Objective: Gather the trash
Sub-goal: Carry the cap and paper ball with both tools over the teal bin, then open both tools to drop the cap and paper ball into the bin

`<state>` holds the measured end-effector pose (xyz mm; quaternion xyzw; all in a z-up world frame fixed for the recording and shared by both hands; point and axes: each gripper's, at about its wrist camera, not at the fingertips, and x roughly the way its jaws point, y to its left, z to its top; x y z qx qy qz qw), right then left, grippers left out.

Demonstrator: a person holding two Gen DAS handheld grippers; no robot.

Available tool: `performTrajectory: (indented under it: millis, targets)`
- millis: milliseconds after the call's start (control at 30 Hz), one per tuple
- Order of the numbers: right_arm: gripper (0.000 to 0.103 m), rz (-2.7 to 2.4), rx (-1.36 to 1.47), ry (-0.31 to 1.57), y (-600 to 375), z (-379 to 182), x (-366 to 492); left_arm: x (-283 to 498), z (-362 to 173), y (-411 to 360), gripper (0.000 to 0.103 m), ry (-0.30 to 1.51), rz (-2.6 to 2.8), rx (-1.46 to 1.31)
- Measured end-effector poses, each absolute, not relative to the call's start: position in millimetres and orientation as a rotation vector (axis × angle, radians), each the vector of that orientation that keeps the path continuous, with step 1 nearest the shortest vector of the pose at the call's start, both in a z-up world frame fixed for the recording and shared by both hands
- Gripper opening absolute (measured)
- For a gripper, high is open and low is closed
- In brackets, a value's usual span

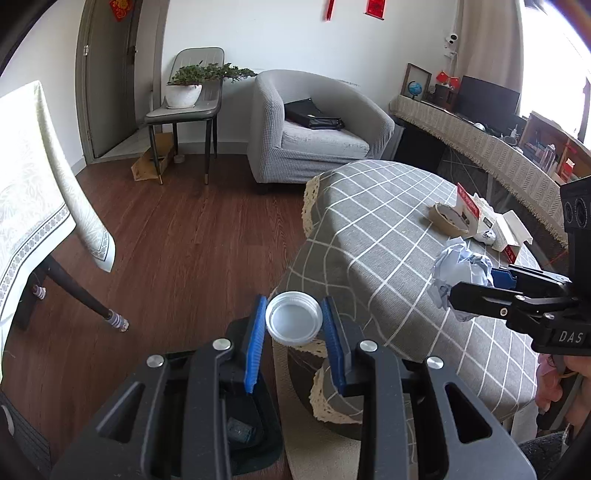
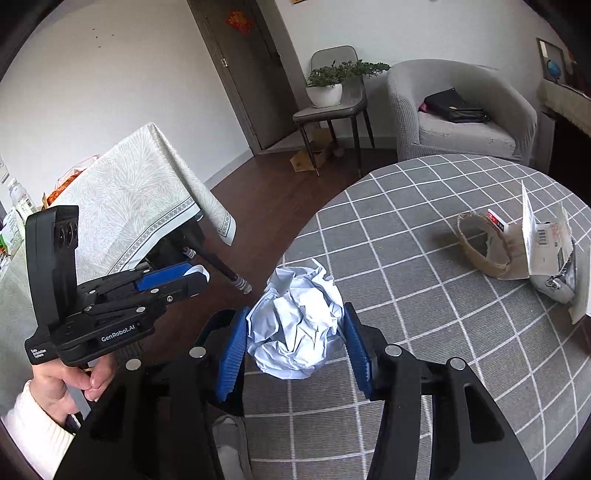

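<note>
A dark bin stood on the floor below the left hand-held gripper, which clamped a white lid. The right hand-held gripper squeezed a crumpled paper ball over the checked surface, where a torn cardboard ring and packaging lay.

Left claw body: "GenRobot.AI" in white, side plate, seen fr right wrist cam.
Left claw base, lower edge: small white 3-line print, looks like "Data Acquisition System", barely legible.
Right claw body: "DAS" in white, seen fr left wrist cam.
White carton on tabletop: barcode + red print, chars too small to read.
Red-and-white box on tabletop: white chars on red strip, unreadable.
Door decoration: red diamond w/ gold char, not legible.
Wall hangings: red strips, chars blurred.
</note>
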<state>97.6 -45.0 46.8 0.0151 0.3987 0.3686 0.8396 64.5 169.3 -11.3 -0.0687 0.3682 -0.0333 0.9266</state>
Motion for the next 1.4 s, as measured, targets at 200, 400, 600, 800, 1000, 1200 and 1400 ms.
performTrajectory:
  millis: [200, 400, 600, 800, 1000, 1200, 1400]
  targets:
    - [0.051, 0.815, 0.024, 0.852, -23.0, 45.1, 86.9, 49.3, -34.2, 197.1, 0.033, 0.808, -0.026, -0.147]
    - [0.051, 0.854, -0.003, 0.870, 9.8, 39.2, 77.4, 39.0, -59.7, 227.5, 0.033, 0.869, 0.011, -0.162]
    - [0.051, 0.889, -0.041, 0.902, 47.5, 28.6, 76.2, 35.4, -80.7, 253.8, 0.033, 0.919, 0.041, -0.173]
    - [0.051, 0.911, -0.057, 0.934, 73.0, 19.2, 78.3, 32.7, -101.8, 271.4, 0.033, 0.978, 0.060, -0.170]
    - [0.051, 0.927, -0.077, 0.962, 99.1, 9.8, 77.4, 28.1, -126.8, 288.5, 0.033, 1.049, 0.077, -0.172]
    - [0.051, 0.935, -0.096, 0.983, 124.2, 2.6, 78.2, 21.9, -144.5, 301.1, 0.034, 1.118, 0.072, -0.166]
    - [0.051, 0.936, -0.125, 1.016, 143.7, -11.6, 77.5, 12.4, -140.8, 317.6, 0.045, 1.099, 0.080, -0.196]
